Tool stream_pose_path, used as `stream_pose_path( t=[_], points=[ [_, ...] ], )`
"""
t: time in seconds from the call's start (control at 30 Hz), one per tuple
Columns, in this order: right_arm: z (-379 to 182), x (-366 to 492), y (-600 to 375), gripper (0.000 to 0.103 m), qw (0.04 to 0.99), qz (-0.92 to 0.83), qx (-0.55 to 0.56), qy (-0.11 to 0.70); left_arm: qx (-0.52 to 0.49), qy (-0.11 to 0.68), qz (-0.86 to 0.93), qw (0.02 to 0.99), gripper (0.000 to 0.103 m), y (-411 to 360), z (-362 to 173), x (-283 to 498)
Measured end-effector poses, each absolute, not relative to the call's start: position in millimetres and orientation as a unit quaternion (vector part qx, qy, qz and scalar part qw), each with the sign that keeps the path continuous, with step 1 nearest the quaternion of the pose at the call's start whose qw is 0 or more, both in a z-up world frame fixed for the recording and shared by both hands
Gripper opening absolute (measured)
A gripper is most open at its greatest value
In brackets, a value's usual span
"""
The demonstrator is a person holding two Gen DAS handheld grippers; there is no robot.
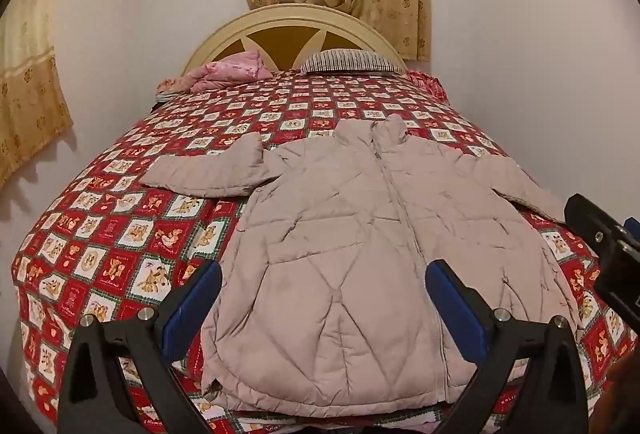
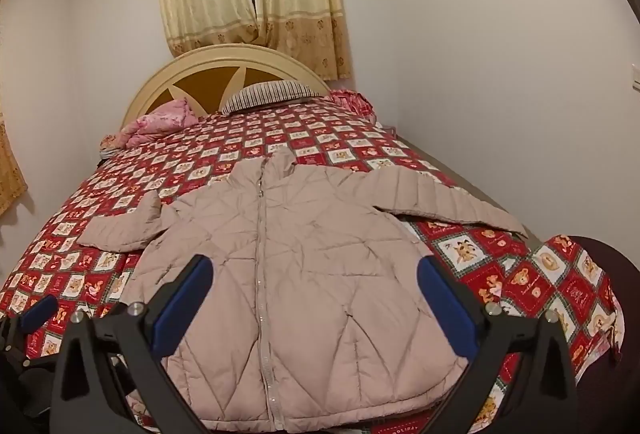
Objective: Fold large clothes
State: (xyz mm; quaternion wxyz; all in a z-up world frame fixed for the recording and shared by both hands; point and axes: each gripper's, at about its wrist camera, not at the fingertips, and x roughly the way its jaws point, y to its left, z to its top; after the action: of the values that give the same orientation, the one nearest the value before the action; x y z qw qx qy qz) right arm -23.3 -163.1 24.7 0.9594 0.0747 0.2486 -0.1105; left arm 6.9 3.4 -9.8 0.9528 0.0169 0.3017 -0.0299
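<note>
Showing wall switch, right wrist view only

A beige quilted puffer jacket is lying front-up and zipped on a red patchwork bedspread, collar pointing toward 12 o'clock. One sleeve is extending toward 9 o'clock, with its cuff bending back toward 12 o'clock; the other is extending toward 3 o'clock. The left gripper is hovering over the hem at 6 o'clock, its blue-padded jaws standing wide apart and holding nothing. The right gripper is entering partially at 3 o'clock; its jaws are not showing.
</note>
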Motion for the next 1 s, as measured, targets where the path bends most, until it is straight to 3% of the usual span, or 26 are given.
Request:
stream_pose_path(
  t=[1.0],
  points=[
    [15, -25, -165, 0.103, 0.956, -0.111, 0.078, 0.261, 0.016, 0.309, -0.036, 0.95, 0.102, 0, -11, 9]
  ],
)
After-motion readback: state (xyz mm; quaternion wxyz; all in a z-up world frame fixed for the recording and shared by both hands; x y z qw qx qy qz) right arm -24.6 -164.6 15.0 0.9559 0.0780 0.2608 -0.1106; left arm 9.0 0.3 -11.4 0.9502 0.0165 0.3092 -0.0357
